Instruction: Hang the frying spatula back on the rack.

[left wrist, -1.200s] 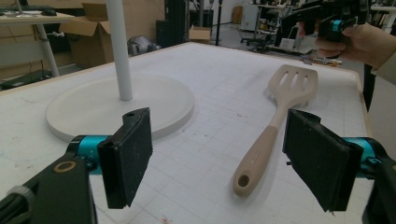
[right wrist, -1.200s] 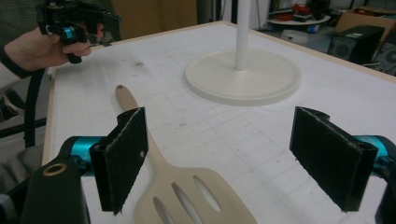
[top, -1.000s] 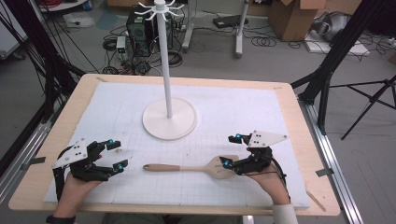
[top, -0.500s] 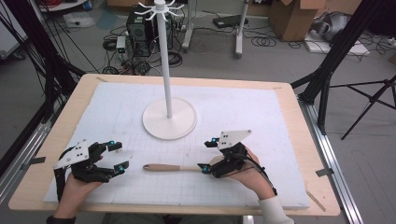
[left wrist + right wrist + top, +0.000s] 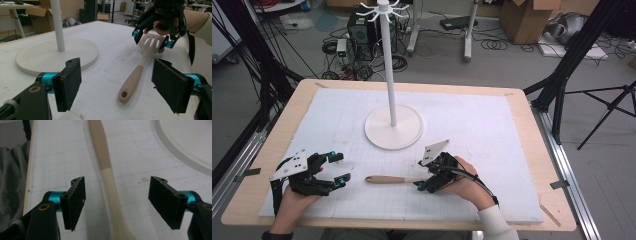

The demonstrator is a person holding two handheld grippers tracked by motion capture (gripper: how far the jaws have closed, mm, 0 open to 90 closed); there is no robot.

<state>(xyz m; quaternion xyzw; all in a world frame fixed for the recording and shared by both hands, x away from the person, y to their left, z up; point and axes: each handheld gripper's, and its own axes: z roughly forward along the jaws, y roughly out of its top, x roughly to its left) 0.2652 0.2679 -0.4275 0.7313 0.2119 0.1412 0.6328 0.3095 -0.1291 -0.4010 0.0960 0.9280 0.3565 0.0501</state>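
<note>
My left gripper (image 5: 337, 169): I hold it low at the near left of the table, jaws spread wide and gripping nothing. It points across at the spatula's handle end, a little apart from it.

My right gripper (image 5: 422, 181): it sits over the spatula's blade end, jaws parted wide. In the right gripper view the neck of the spatula runs up between the two pads (image 5: 75, 202), touching neither — nothing is clamped.

Spatula (image 5: 140, 68): it lies flat on the white gridded mat (image 5: 492, 135), near the front edge, between my two hands. The slotted pale blade is under my right gripper; the tan handle (image 5: 387, 179), with a hole at its tip, points toward my left.

Stand (image 5: 393, 127): a white round base with a tall pole, upright on the mat beyond the spatula — well apart from it.
</note>
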